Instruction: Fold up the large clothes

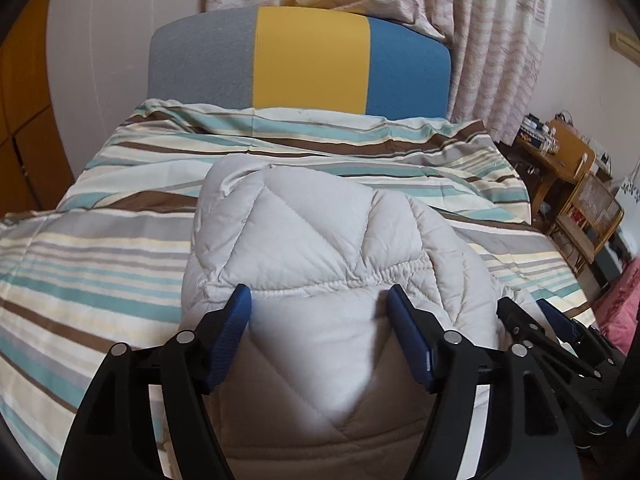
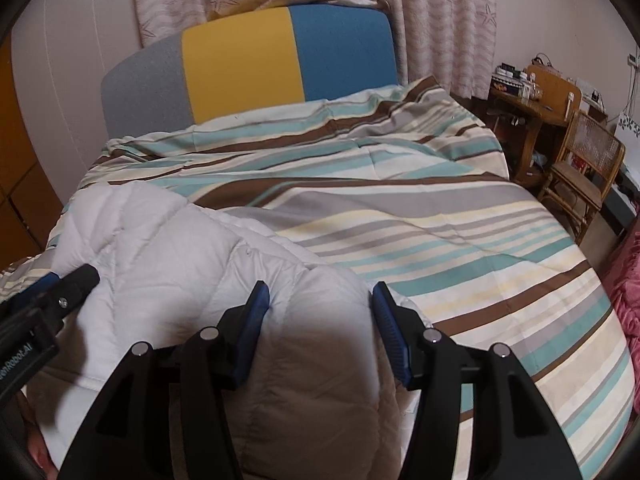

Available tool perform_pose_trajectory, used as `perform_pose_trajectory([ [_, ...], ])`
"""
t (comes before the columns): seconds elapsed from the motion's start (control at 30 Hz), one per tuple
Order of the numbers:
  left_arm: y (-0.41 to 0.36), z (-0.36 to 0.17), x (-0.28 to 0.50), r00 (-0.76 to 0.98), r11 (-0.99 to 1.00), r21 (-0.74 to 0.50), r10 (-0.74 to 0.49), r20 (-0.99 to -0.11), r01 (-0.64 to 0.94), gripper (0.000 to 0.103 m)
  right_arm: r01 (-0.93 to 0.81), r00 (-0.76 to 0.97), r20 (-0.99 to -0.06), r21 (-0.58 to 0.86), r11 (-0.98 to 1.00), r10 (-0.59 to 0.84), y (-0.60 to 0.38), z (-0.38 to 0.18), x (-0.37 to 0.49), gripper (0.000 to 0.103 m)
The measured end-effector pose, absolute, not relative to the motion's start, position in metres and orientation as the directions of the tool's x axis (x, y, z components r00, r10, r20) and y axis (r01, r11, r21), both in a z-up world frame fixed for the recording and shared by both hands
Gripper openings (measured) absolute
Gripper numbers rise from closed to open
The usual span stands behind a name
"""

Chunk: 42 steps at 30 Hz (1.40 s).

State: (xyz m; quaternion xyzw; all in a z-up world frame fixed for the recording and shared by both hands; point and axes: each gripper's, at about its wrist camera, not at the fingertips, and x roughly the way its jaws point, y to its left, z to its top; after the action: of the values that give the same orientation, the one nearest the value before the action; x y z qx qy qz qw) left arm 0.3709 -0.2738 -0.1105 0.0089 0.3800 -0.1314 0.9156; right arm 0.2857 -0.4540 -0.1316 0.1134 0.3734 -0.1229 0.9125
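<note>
Both grippers, left (image 1: 320, 300) and right (image 2: 322, 300), jaws wide astride jacket (image 1: 320, 220); striped bedspread (image 2: 460, 240) beyond.

The quilted jacket (image 1: 320, 240) is pale grey-white, stitched in diamonds. Beneath it, the bedspread (image 2: 460, 240) runs in teal, brown, grey and cream stripes. At 12 o'clock, the headboard (image 1: 300, 60) shows 3 blocks: grey, yellow, blue. Blue pads (image 1: 236, 320) line black gripper arms.
</note>
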Motion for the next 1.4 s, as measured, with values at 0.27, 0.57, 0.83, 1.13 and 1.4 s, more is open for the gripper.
perform_pose_trajectory([
  [0.27,-0.291,-0.145,0.394,0.644,0.957,-0.041,-0.224,-0.732,0.287,0.083,0.300,0.666,-0.743,0.186,0.936,-0.065,-0.477,-0.168,0.307,0.055],
  [0.57,-0.299,-0.174,0.413,0.643,0.962,-0.027,-0.204,-0.738,0.273,0.088,0.281,0.609,-0.792,0.163,0.946,-0.044,-0.482,-0.198,0.341,0.056],
  [0.83,-0.299,-0.170,0.410,0.652,0.962,-0.007,-0.191,-0.734,0.274,0.089,0.282,0.627,-0.777,0.153,0.947,-0.061,-0.482,-0.205,0.340,0.056],
  [1.13,-0.281,-0.154,0.454,0.639,0.989,0.031,-0.070,-0.766,0.146,0.094,0.278,0.650,-0.758,0.171,0.945,-0.054,-0.482,-0.199,0.334,0.056],
  [1.4,-0.297,-0.175,0.441,0.693,0.975,0.138,-0.021,-0.721,0.173,0.095,0.220,0.614,-0.788,0.119,0.968,-0.043,-0.478,-0.155,0.333,0.055],
])
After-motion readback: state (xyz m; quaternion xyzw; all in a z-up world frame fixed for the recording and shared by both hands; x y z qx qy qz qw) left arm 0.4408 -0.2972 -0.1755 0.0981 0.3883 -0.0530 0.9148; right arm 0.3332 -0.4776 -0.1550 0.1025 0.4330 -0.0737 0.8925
